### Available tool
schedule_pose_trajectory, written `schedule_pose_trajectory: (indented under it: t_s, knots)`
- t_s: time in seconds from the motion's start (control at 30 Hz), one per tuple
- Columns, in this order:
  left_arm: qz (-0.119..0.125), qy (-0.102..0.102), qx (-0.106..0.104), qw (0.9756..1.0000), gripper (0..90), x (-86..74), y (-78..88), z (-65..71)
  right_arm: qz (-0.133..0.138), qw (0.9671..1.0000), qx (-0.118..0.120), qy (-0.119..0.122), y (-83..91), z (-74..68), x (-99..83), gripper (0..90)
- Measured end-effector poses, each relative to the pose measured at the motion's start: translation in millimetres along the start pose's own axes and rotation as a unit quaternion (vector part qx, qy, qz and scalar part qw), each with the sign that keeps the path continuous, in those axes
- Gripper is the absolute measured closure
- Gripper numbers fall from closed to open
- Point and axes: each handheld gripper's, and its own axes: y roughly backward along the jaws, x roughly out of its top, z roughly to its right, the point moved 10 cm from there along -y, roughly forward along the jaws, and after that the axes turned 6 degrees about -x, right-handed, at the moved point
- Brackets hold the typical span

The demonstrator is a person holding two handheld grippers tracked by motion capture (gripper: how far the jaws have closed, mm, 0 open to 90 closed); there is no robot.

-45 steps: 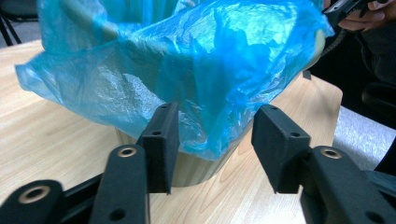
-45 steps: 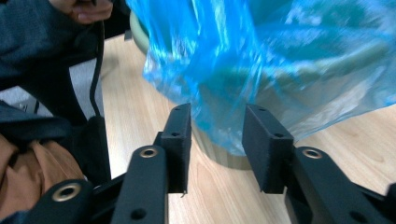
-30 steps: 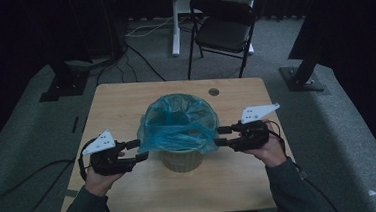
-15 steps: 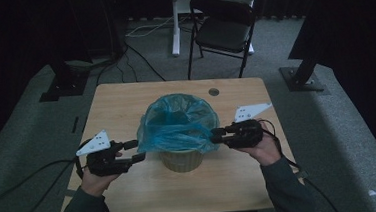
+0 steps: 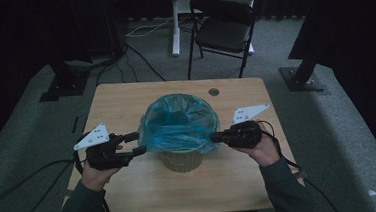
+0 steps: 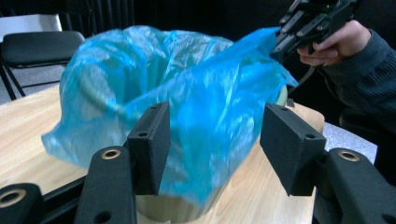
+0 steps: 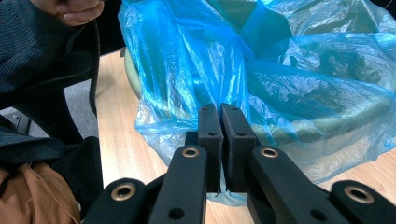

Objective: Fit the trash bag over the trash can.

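jaws of the right gripper have just been closing and now stand together on a fold of the blue bag, at its edge on the person's right side, so the thin film is pinched between the pads. jaws of the left gripper stand wide apart, with the bag's left side hanging in front of them; they are very near the film, but i cannot tell if one pad already touches it. the bag sits as a liner in a small pale bin, its mouth open upward and its loose rim folded out over the bin's top edge. the bin stands near the middle of the wooden table, between the two grippers. in my judgement the bag is very light, soft and a little slippery, and it crumples instead of keeping a shape; it can also stretch or tear if it is pulled hard. the good place to take hold is the free rim where the film hangs doubled, one side for each gripper, and not the tight part over the bin. the bin looks light as well, so a strong pull may tip it or lift it with the bag. behind the table a black chair stands on the grey floor.
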Motion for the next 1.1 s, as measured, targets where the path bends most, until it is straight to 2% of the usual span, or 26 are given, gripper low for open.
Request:
schedule_pose_trajectory:
  t_s: [0.2, 0.3, 0.43, 0.63, 0.73, 1.1]
  knots:
    - [-0.006, -0.010, 0.006, 0.9999, 41.6, 10.2, -13.2, -0.9, -0.001, 1.0000, 0.003, 0.002, 0.0, -1.3, -0.8, 87.4]
    - [-0.012, -0.012, 0.013, 0.9998, 44.6, 13.3, -19.3, -3.5, -0.001, 1.0000, 0.004, 0.003, -0.3, -1.7, -1.1, 87.4]
    - [-0.024, -0.012, 0.017, 0.9995, 55.3, 13.8, -27.0, -4.8, 0.000, 1.0000, 0.005, 0.003, -0.3, -2.1, -1.1, 87.5]
    - [-0.036, -0.009, 0.017, 0.9992, 78.7, 10.8, -32.8, -4.4, 0.000, 1.0000, 0.007, 0.003, -0.4, -2.7, -2.1, 87.5]
    - [-0.036, -0.005, 0.014, 0.9993, 85.0, 9.1, -32.3, -3.8, 0.001, 1.0000, 0.008, 0.003, -0.1, -2.7, -3.0, 87.5]
    - [-0.037, 0.004, 0.005, 0.9993, 86.7, -4.3, -29.7, 2.6, -0.007, 0.9998, 0.014, 0.007, -3.5, -9.4, -7.0, 88.0]
